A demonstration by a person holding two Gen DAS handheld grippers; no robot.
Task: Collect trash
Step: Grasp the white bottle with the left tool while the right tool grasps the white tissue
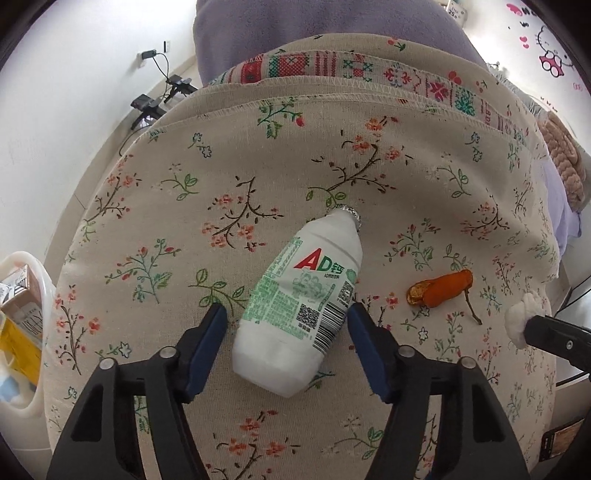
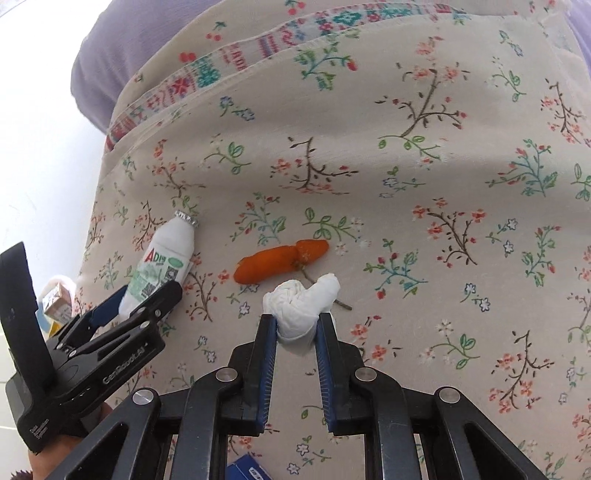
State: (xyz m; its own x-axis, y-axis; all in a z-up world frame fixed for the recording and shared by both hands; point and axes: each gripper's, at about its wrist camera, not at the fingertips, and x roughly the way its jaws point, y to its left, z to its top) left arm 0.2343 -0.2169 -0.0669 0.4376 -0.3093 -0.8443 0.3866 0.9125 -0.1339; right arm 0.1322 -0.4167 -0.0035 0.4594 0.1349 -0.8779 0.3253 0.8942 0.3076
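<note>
A white AD milk bottle (image 1: 301, 299) lies on its side on the flowered tablecloth (image 1: 184, 206). My left gripper (image 1: 286, 314) is open, with its jaws on either side of the bottle's lower half, apart from it. It also shows in the right wrist view (image 2: 147, 291) around the bottle (image 2: 162, 262). My right gripper (image 2: 297, 321) is shut on a crumpled white tissue (image 2: 301, 302). The tissue shows at the right edge of the left wrist view (image 1: 519, 317). An orange wrapper (image 2: 280, 258) and a thin twig (image 2: 334, 301) lie just beyond the tissue.
A white bin (image 1: 22, 332) with cartons inside stands off the table's left edge. A purple cushion (image 1: 325, 33) lies beyond the far edge. A tripod (image 1: 162, 96) stands on the floor by the wall. A blue box (image 2: 245, 467) lies under my right gripper.
</note>
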